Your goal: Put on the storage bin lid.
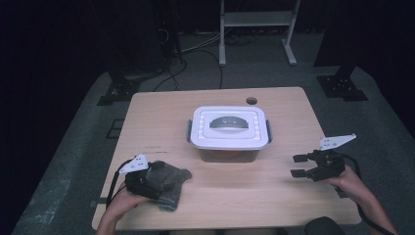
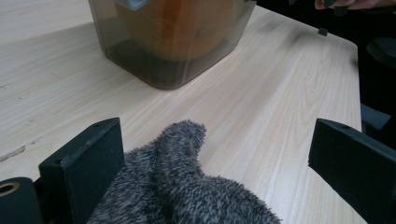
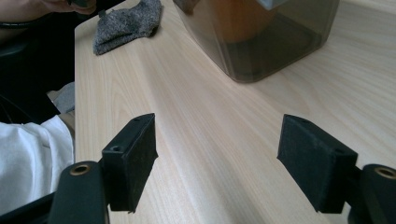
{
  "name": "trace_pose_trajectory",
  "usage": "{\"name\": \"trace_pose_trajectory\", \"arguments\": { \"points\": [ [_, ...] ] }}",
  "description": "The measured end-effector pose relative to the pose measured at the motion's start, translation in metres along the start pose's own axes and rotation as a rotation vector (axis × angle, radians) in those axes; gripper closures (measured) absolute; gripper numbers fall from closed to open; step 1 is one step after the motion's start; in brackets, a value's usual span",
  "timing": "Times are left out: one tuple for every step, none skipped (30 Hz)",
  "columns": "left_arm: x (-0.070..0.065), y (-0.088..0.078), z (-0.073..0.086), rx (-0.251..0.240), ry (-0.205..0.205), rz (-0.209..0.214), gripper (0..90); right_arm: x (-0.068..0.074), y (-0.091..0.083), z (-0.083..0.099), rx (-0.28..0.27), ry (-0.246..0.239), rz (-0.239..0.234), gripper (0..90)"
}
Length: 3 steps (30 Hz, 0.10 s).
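A clear grey plastic box with a white clip-on lid stands in the middle of the wooden table; something orange shows through its wall. A grey fuzzy cloth lies at the front left. My left gripper rests there, jaws wide apart, with the cloth lying loose between them. My right gripper is open at the front right, low over bare wood, pointing toward the box with nothing between its jaws.
A round cable hole sits near the table's far edge. Behind the table stand a metal frame and floor cables. A white sleeve lies off the near table edge.
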State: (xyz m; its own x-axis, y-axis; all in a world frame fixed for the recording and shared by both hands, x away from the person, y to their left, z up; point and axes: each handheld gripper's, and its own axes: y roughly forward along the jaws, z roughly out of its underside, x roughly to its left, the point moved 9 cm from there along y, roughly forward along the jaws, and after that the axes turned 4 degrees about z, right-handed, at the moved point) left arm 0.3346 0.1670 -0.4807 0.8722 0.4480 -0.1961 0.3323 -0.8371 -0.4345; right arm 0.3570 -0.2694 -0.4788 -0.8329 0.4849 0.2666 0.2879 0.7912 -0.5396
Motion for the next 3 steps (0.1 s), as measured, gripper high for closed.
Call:
{"name": "trace_pose_trajectory", "arguments": {
  "points": [
    [0.0001, 0.0004, 0.0002, 0.004, 0.002, -0.001, 2.7, 0.0004, -0.0001, 0.0013, -0.007, 0.001, 0.000, 26.6],
    [0.0003, 0.0008, 0.0004, 0.005, 0.004, -0.001, 2.7, 0.0009, -0.0003, 0.0022, -0.010, 0.004, -0.001, 26.6],
    [0.0002, 0.0010, 0.0001, 0.005, 0.003, -0.001, 2.7, 0.0010, -0.0003, 0.0034, -0.011, 0.002, 0.000, 26.6]
  ]
}}
